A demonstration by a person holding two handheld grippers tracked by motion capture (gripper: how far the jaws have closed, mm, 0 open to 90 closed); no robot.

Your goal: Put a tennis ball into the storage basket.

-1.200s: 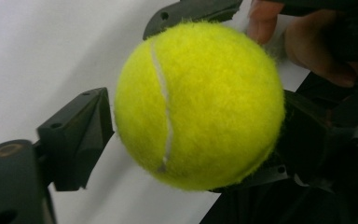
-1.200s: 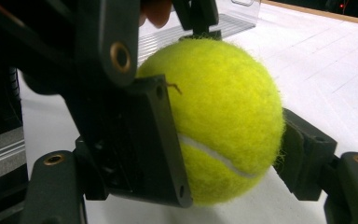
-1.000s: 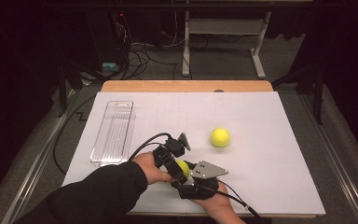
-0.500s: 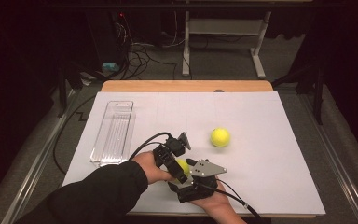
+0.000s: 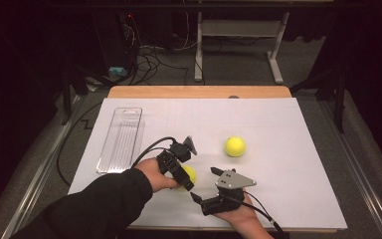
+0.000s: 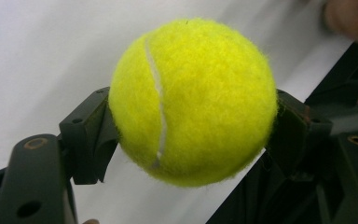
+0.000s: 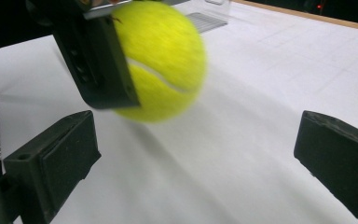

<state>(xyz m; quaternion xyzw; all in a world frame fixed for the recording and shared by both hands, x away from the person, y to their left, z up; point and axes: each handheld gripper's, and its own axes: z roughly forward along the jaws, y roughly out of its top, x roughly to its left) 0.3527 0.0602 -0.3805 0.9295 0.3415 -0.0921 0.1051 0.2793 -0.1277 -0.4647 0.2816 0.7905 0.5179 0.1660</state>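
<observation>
The tennis ball (image 6: 192,100) looks light, springy and fuzzy, so it should grip well if pinched across its widest part, though a squeeze off-centre could make it pop out. The left claw (image 5: 183,175) pinches it just so, a pad on each side, holding it just above the white worktop (image 5: 288,164) near the front edge. The right claw (image 7: 193,163) has just been opening and now stands spread wide with nothing between its pads, just beside the held ball. A second ball (image 5: 235,146) lies farther back.

Fuzzy felt tennis ball (image 6: 193,100)
</observation>
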